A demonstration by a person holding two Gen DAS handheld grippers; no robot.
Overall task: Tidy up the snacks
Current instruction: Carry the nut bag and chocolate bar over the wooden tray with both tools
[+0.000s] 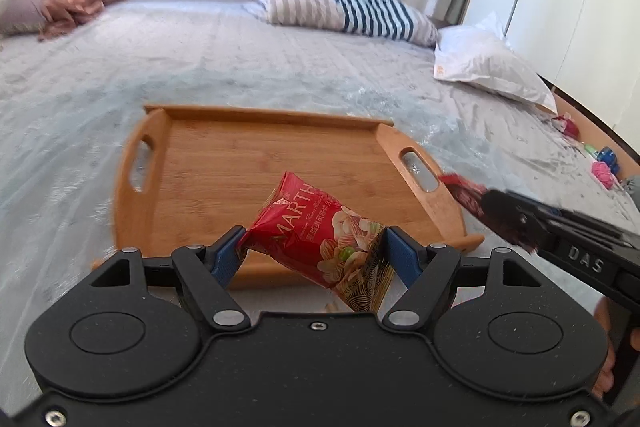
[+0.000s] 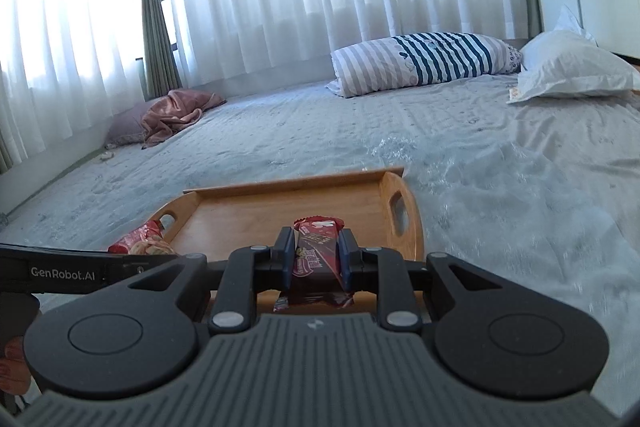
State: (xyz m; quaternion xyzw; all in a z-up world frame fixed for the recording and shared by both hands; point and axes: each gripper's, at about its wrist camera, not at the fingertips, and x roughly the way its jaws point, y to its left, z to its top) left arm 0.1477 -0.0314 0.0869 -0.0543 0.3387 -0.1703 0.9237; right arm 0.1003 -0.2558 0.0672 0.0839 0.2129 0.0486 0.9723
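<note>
A wooden tray [image 1: 224,163] with cut-out handles lies on the bed, bare inside. My left gripper [image 1: 314,247] is shut on a red nut snack bag [image 1: 320,239], held tilted just over the tray's near rim. In the right wrist view, my right gripper [image 2: 316,255] is shut on a dark red snack bar [image 2: 318,251], held over the near edge of the tray [image 2: 256,215]. The red nut bag [image 2: 144,241] shows at the left there. From the left wrist view, the right gripper [image 1: 476,201] reaches in from the right with the dark red bar [image 1: 464,193] beside the tray's right handle.
The bed [image 1: 280,67] is covered in a pale grey sheet. A striped pillow [image 1: 344,7] and a white pillow [image 1: 488,63] lie at the back right, pink cloth [image 1: 76,3] at the back left. Small colourful items [image 1: 600,167] sit at the right edge. White curtains hang behind.
</note>
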